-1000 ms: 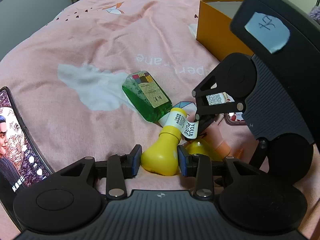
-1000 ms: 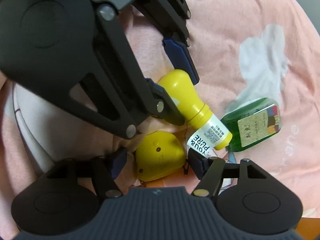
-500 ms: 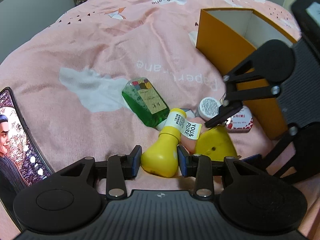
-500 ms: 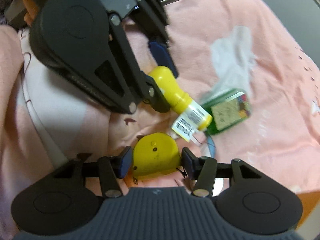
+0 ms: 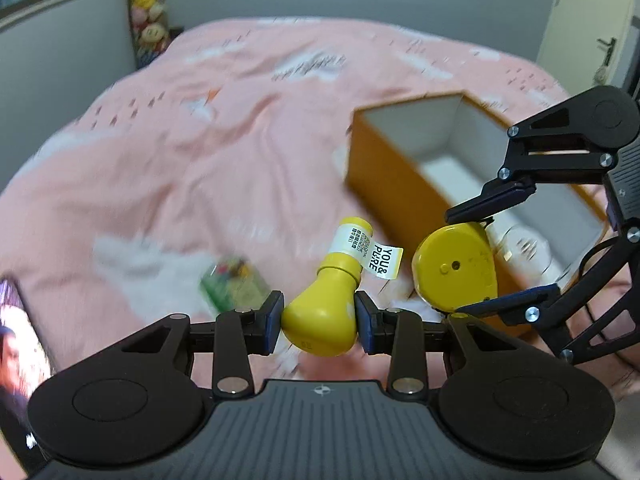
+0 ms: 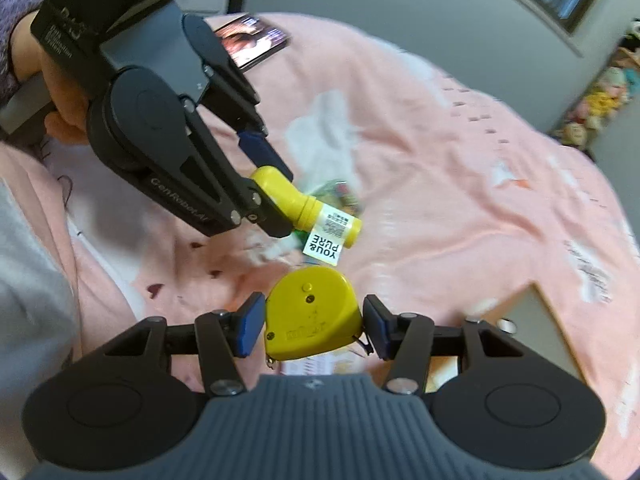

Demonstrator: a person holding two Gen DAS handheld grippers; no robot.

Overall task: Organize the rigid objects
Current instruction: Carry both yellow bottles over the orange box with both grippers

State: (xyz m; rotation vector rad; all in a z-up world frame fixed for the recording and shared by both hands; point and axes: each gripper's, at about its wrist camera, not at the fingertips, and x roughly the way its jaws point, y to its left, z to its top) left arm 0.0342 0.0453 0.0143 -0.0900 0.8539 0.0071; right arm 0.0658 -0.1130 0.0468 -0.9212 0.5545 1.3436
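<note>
My left gripper is shut on a yellow bulb-shaped bottle with a white "YOU & PURE" tag and holds it up off the pink bed; the bottle also shows in the right wrist view. My right gripper is shut on a yellow tape measure, also lifted; from the left wrist view the tape measure hangs beside the open orange box. A green flat bottle lies blurred on the bedspread below.
The orange box has a white inside with a small white item in it. A phone with a lit screen lies at the left edge of the bed. Plush toys stand by the far wall. The pink bedspread stretches beyond.
Both grippers have risen from the bed with their yellow objects and swung toward the orange box. The green bottle stays on the bed, now farther below.
</note>
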